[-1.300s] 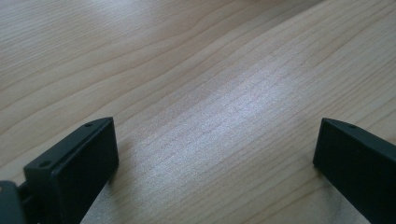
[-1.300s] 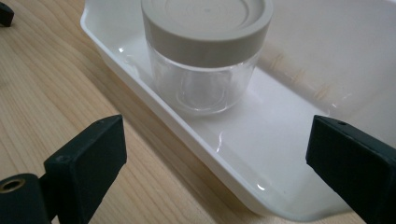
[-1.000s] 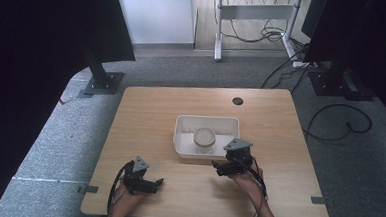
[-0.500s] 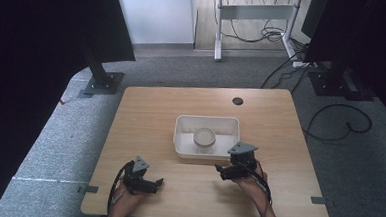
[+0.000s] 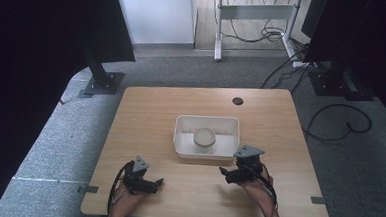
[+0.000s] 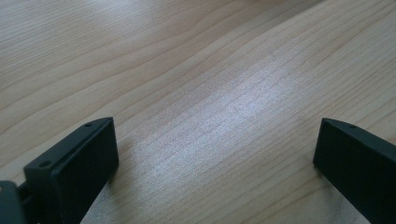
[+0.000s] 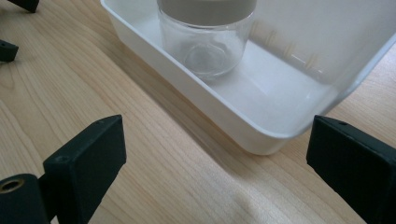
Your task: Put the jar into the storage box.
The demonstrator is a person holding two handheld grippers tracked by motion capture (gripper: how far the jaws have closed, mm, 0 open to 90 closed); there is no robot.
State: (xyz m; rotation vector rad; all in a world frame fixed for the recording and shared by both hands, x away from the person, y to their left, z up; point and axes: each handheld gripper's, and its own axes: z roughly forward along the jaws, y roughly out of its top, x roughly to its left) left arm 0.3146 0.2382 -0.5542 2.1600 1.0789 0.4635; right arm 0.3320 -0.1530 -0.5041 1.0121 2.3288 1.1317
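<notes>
A white rectangular tray [image 5: 182,122] sits at the middle of the wooden table [image 5: 150,116]. Inside it stands a clear glass jar [image 5: 204,137] with a grey lid, upright. My right gripper [image 5: 224,174] lies just in front of the tray's near right corner, open and pointing left. In the right gripper view the tray [image 7: 224,116] and the jar [image 7: 205,46] are close ahead, with nothing between my right gripper's [image 7: 217,123] jaws. My left gripper [image 5: 157,183] rests near the table's front left edge, open and pointing right. Bare wood lies between the jaws of my left gripper [image 6: 215,128].
A round cable hole [image 5: 238,101] is at the table's far edge. On the grey carpet are black stand bases [image 5: 102,82] at the left and right, loose cables [image 5: 338,121] and a white frame [image 5: 251,11] at the back. The left gripper's jaw tips [image 7: 7,49] show far off.
My right gripper has drawn back a little from the tray toward the table's near edge. The left gripper has barely moved.
</notes>
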